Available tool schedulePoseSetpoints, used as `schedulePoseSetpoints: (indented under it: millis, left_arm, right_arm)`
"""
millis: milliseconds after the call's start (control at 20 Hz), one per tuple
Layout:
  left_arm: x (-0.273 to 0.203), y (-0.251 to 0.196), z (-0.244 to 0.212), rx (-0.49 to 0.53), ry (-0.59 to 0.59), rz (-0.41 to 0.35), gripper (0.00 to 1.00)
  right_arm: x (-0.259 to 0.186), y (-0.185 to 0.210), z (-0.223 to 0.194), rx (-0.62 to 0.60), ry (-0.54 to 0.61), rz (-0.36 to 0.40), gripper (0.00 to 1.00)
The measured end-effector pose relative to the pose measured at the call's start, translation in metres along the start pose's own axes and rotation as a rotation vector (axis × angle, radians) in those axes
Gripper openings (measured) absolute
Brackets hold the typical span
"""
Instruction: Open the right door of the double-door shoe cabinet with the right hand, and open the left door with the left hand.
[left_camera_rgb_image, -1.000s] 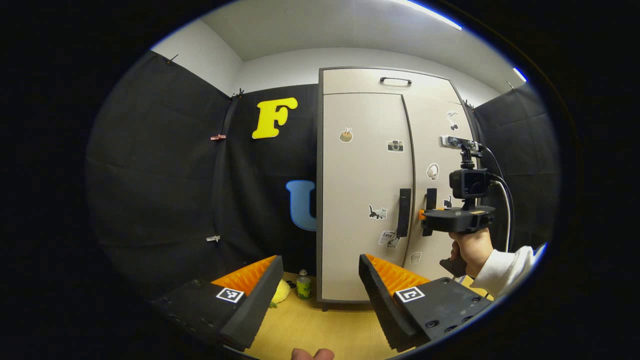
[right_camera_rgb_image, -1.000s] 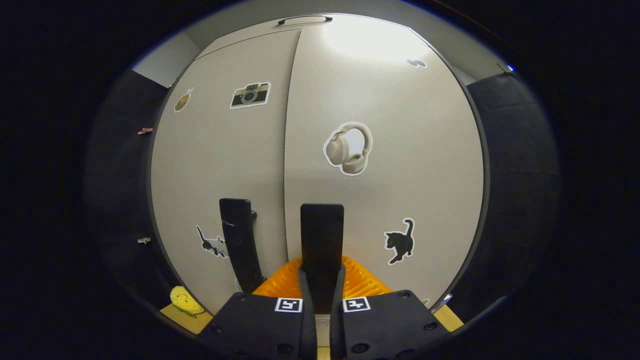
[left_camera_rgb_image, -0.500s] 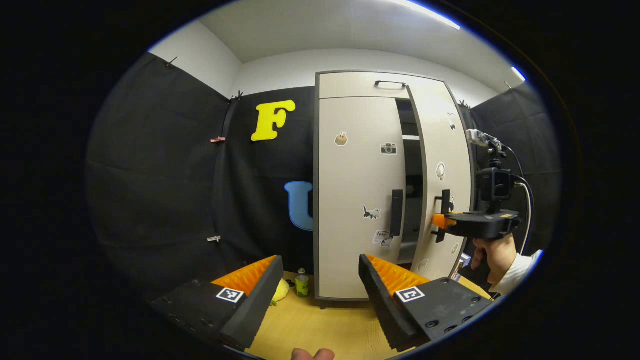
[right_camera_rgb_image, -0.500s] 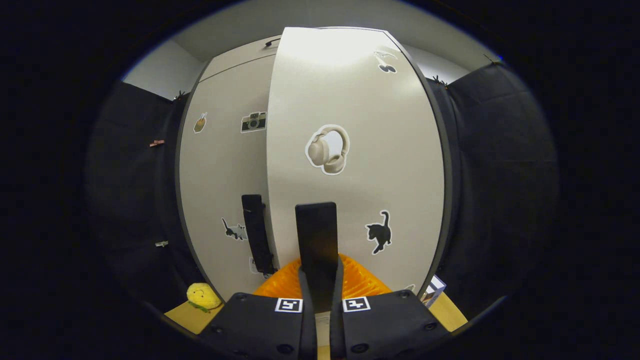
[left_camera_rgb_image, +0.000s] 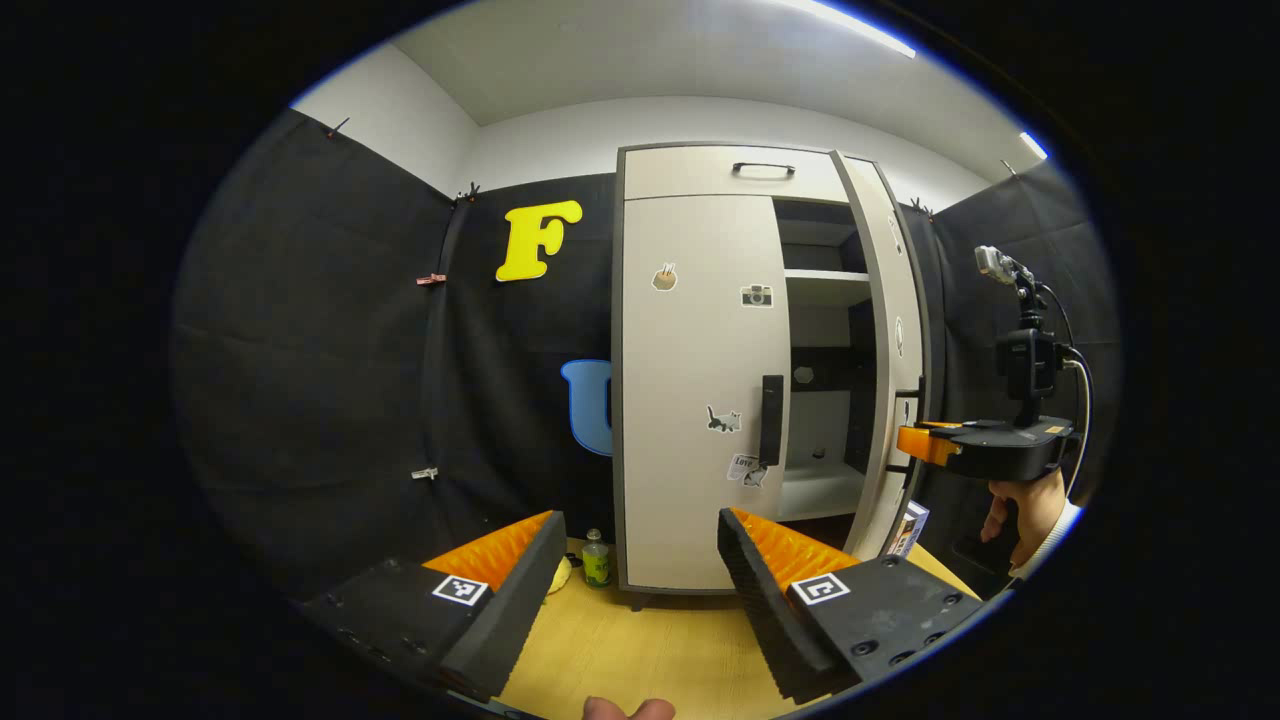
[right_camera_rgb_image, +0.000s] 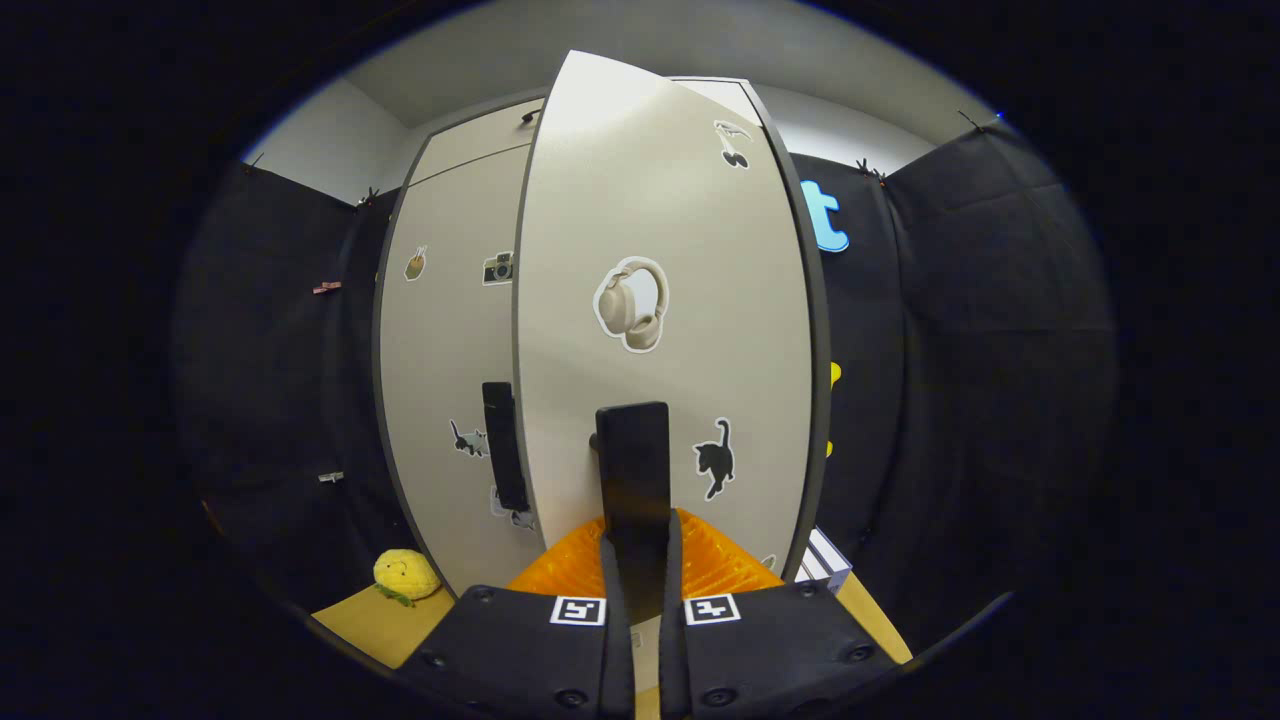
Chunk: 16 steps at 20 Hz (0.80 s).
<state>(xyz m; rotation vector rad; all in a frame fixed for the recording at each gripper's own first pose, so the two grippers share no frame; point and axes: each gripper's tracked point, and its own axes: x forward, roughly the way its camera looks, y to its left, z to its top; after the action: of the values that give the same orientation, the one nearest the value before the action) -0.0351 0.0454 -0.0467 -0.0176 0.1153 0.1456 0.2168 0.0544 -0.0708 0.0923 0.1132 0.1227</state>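
Note:
The beige shoe cabinet stands ahead in the left gripper view. Its left door is closed, with a black vertical handle. The right door is swung well out, baring the shelves. My right gripper, held in a hand, clamps that door's handle. In the right gripper view the right door faces me and my right gripper is shut on its black handle. The left door's handle is to its left. My left gripper hangs open, well short of the cabinet, holding nothing.
A yellow plush toy and a small green bottle sit on the wooden floor left of the cabinet base. A small box lies by the right door's foot. Black cloth walls close both sides. A drawer handle tops the cabinet.
The right door went from closed to wide open, pulled out and rightward by my right gripper on its handle. My left gripper stayed open and almost still.

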Motion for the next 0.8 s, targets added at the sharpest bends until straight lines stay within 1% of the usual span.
schedulePoseSetpoints:
  millis: [100,300,400,550,600,650,800]
  left_arm:
    - [-0.001,-0.010,0.001,0.006,0.000,-0.015,0.94]
    - [-0.002,-0.031,0.002,0.011,-0.005,-0.050,0.94]
    - [-0.001,-0.041,0.001,0.011,-0.002,-0.072,0.94]
    - [0.006,-0.057,0.001,0.015,0.004,-0.108,0.94]
    - [0.004,-0.062,0.001,0.018,0.003,-0.119,0.94]
    - [0.004,-0.067,0.003,0.020,0.001,-0.129,0.94]
    - [0.007,-0.079,0.005,0.019,-0.002,-0.149,0.94]
  right_arm:
    - [-0.005,-0.006,0.002,-0.006,-0.003,-0.012,0.13]
    - [-0.012,-0.024,0.002,-0.019,0.005,-0.061,0.13]
    - [-0.014,-0.035,0.002,-0.036,0.017,-0.097,0.13]
    - [-0.014,-0.046,0.000,-0.073,0.023,-0.126,0.12]
    - [-0.020,-0.049,0.002,-0.089,0.027,-0.136,0.15]
    - [-0.021,-0.053,0.003,-0.090,0.030,-0.139,0.10]
    - [-0.021,-0.047,0.000,-0.043,0.043,-0.120,0.09]
